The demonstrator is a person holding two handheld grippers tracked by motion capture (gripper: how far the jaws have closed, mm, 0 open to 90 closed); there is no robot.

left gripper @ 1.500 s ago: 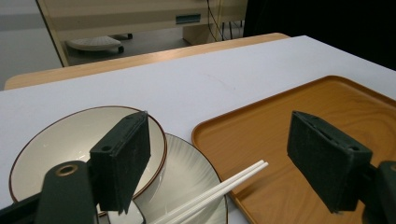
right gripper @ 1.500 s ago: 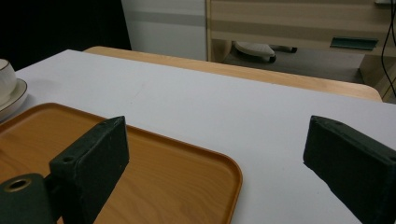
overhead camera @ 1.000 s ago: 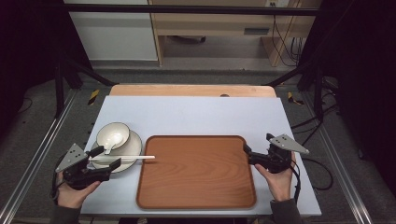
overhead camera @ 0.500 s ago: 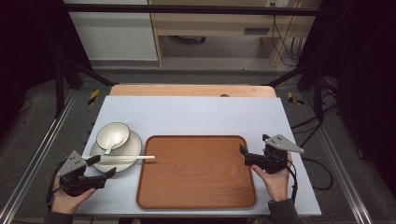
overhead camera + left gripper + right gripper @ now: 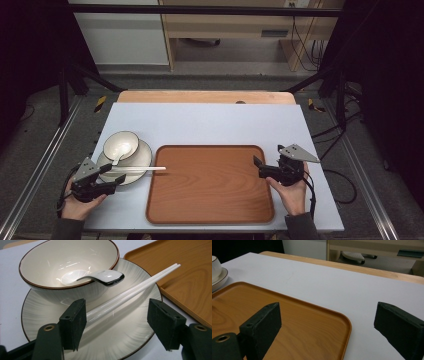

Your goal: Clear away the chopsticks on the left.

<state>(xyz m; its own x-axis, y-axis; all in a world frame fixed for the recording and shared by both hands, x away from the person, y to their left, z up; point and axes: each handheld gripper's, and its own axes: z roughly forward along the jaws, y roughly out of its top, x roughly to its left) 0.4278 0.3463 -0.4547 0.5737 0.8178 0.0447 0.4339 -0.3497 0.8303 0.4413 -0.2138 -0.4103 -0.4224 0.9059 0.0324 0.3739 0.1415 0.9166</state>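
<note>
Black grippers, grey triangular plates

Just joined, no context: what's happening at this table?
A person holds tongs in each hand. The left tongs, jaws open, sit low over the plate, beside the white chopsticks resting across it. A bowl on the plate holds a spoon. The right tongs are open over the wooden tray's right edge. Nothing is gripped.

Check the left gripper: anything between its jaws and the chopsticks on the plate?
Nothing visible. The left gripper is open at the plate's near rim, and the chopsticks run straight toward the gap between its jaws. The bowl and spoon sit behind them, off that line.
</note>
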